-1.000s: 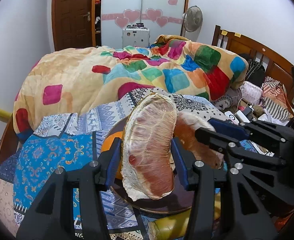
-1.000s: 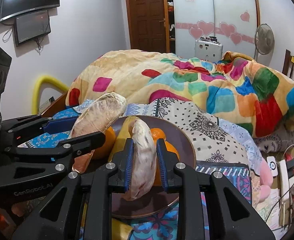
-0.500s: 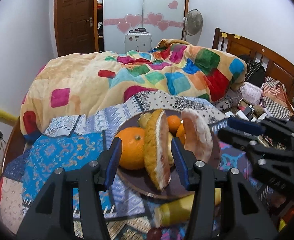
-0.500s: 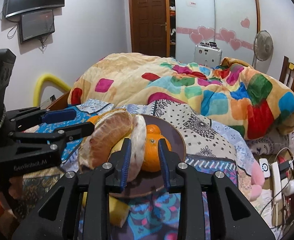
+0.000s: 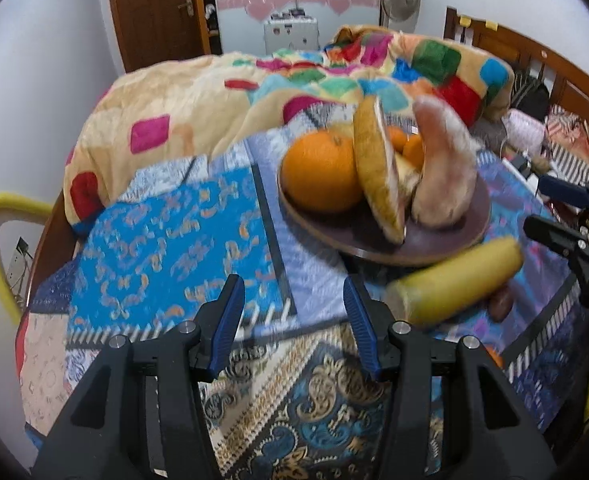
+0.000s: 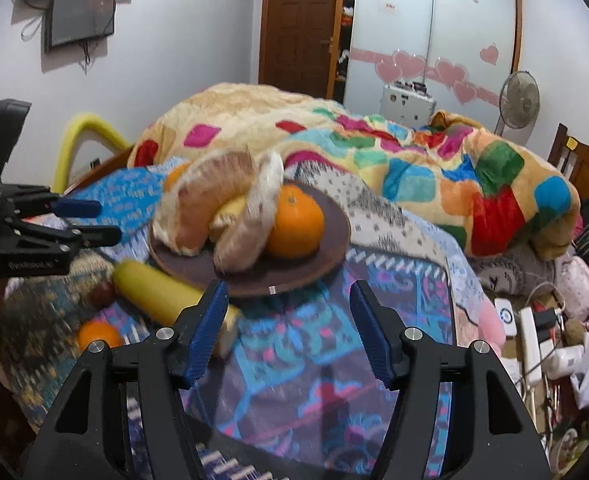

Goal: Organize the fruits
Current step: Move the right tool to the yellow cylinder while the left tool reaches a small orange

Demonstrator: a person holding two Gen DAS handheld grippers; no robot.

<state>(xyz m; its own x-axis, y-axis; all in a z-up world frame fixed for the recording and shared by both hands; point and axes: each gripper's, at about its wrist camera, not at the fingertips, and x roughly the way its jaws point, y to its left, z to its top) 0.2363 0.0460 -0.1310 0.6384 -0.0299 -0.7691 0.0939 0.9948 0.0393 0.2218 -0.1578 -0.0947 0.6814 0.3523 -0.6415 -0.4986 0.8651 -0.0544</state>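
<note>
— Claws?
— Left gripper (image 5: pixel 292 322) and right gripper (image 6: pixel 290 330) both spread, holding nothing.
— Fruit?
— Pomelo pieces (image 5: pixel 442 172) and orange (image 5: pixel 320 176) on the plate (image 5: pixel 446 240); banana (image 5: pixel 458 280) at its 5 o'clock.

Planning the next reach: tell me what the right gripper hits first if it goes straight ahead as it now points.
The right gripper, jaws open and empty, points at the near rim of the brown plate. It would likely meet that rim first, with the orange just behind. Depth is uncertain; if angled down, it would touch the patterned bedspread first.
</note>
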